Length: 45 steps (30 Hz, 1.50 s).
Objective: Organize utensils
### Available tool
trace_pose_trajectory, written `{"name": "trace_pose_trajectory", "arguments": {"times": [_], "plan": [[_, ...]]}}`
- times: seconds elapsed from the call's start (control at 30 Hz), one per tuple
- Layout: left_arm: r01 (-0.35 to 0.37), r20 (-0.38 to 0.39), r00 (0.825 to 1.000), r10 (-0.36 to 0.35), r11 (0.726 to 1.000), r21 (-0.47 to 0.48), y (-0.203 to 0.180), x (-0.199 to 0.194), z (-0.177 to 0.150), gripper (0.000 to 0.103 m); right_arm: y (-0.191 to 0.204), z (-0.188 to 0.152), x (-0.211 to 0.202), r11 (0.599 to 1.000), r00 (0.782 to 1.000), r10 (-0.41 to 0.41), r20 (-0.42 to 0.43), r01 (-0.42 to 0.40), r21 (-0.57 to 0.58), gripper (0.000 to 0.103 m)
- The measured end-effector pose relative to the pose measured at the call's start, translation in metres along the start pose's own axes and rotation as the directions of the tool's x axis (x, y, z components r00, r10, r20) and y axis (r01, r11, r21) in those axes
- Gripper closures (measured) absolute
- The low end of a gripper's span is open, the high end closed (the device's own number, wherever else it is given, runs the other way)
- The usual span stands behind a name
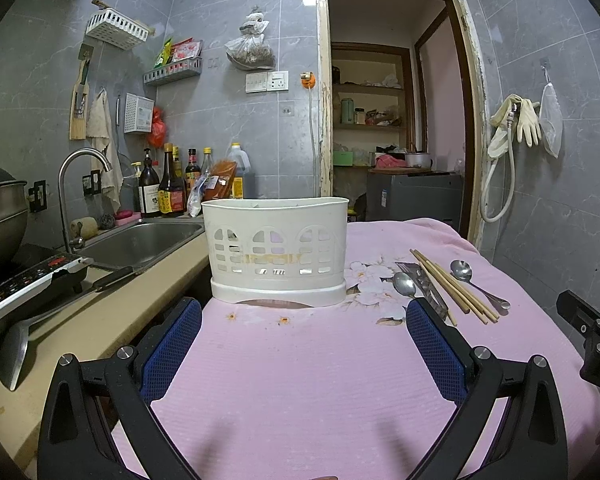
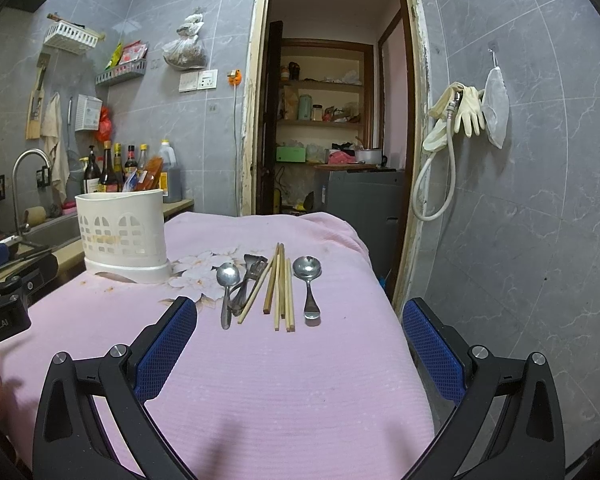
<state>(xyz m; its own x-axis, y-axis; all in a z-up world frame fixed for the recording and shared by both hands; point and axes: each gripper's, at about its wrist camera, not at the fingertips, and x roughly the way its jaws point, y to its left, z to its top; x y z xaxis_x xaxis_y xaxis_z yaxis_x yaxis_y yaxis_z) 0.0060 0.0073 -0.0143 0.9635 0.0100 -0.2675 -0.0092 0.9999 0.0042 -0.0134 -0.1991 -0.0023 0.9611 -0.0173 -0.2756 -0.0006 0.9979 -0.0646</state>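
Right wrist view: grey-tiled kitchen, open doorway behind. Pink cloth-covered counter (image 2: 260,380) carrying white slotted plastic utensil holder (image 2: 122,236) near left edge; steel spoons (image 2: 307,276), forks (image 2: 252,276), wooden chopsticks (image 2: 278,288) alongside. Left gripper (image 1: 304,344), right gripper (image 2: 300,340) spread wide, empty.

We see a small home kitchen: grey tiled walls, a steel sink (image 1: 140,240) with a curved faucet (image 1: 80,176), sauce bottles (image 1: 172,188) by the wall, an induction cooker (image 1: 24,284) with a wok (image 1: 0,212), rubber gloves (image 1: 520,120) hanging, and a pantry doorway (image 1: 388,112) with stocked shelves.
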Motion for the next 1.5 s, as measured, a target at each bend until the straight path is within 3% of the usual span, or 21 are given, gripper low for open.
{"name": "trace_pose_trajectory", "arguments": {"times": [0.77,0.97,1.1,1.27,1.33,1.5], "plan": [[0.008,-0.013,1.0,-0.008,1.0,0.0,0.0,0.004,0.003,0.003,0.003,-0.003,0.001,1.0,1.0,0.009,0.0,-0.009,0.011,0.0],[0.022,-0.011,1.0,-0.022,1.0,0.016,0.001,0.014,0.023,0.003,-0.002,0.013,0.002,1.0,0.999,0.016,0.045,-0.016,0.004,0.0],[0.094,-0.005,0.996,-0.094,0.995,0.015,0.002,0.025,0.049,0.003,-0.01,0.036,0.011,0.999,0.996,0.04,0.08,-0.04,-0.008,0.0],[0.206,-0.043,0.978,-0.206,0.978,-0.002,-0.005,0.047,0.072,0.003,-0.024,0.063,0.032,0.993,0.989,0.118,0.084,-0.117,-0.014,0.0],[0.276,-0.093,0.957,-0.276,0.961,-0.014,-0.014,0.064,0.08,0.003,-0.028,0.072,0.046,0.994,0.993,0.106,0.054,-0.104,-0.037,0.0],[0.349,-0.165,0.925,-0.341,0.937,0.018,-0.035,0.095,0.087,0.003,-0.038,0.082,0.085,0.993,0.997,0.071,-0.045,-0.074,-0.089,0.0]]}}
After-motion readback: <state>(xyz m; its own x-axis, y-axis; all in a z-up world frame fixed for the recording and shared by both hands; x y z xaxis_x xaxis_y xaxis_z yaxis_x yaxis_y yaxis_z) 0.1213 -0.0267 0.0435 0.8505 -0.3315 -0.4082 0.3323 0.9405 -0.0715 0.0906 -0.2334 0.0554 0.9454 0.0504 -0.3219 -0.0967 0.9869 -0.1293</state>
